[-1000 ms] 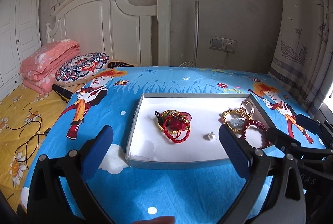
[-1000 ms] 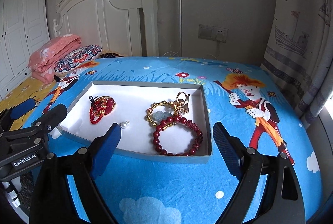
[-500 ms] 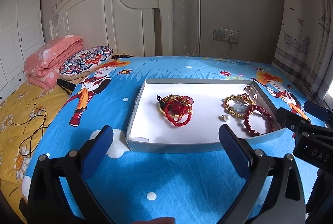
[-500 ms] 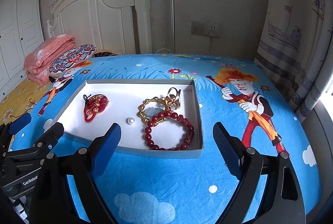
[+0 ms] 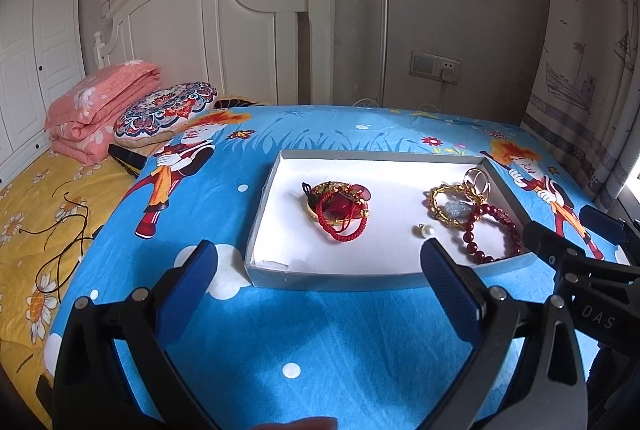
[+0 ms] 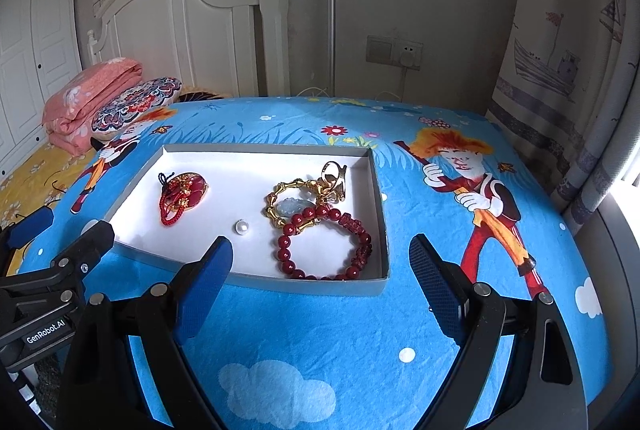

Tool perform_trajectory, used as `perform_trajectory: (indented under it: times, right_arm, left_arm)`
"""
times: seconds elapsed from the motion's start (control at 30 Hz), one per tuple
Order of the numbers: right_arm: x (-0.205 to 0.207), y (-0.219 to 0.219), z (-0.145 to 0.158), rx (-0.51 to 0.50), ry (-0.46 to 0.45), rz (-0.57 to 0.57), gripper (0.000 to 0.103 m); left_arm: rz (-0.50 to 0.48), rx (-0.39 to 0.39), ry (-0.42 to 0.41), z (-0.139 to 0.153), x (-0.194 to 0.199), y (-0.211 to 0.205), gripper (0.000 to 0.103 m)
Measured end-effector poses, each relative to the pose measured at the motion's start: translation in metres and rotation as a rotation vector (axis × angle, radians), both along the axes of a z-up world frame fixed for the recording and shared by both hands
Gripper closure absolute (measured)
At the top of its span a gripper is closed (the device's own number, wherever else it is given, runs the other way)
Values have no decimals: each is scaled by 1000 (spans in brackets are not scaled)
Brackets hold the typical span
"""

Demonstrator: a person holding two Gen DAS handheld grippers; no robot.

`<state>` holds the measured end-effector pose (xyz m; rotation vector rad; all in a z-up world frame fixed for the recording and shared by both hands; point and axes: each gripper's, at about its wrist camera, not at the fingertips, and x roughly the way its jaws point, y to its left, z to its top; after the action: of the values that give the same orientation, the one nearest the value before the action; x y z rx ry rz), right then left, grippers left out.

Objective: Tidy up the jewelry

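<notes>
Since a second ago both of my grippers have been pulling back from the tray (image 5: 372, 276), so it is sitting farther off in both wrist views and more of the blue cartoon bedsheet (image 6: 320, 342) is showing in front of it. I am holding the left gripper (image 5: 319, 272) over the sheet just short of the tray's near wall, its jaws wide apart and gripping nothing. The right gripper (image 6: 320, 262) is hovering by the tray's near right corner, jaws likewise spread and empty. The jewelry is all lying inside the white tray on the bed: the red cord bracelet with its gold and red charm (image 5: 340, 208) toward the left, the loose pearl (image 6: 242, 227) near the middle, and at the right end the red bead bracelet (image 6: 326, 248) overlapping the gold bracelet with a pale stone (image 6: 292, 206), with the gold rings (image 6: 334, 176) leaning beside the far right wall
</notes>
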<state>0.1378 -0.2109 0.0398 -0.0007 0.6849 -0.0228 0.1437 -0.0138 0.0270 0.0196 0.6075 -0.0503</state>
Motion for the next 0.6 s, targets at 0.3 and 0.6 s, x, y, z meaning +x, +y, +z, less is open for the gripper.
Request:
perform_trajectory:
  times: [0.3,0.6]
  right_arm:
    - [-1,2,-1,-5,8,-3,19]
    - [-1,4,-4,-7,19,-3,19]
  left_arm:
    - [3,1,7,-1,0,0,5]
    - [5,3,11,-2,-2,-1,5]
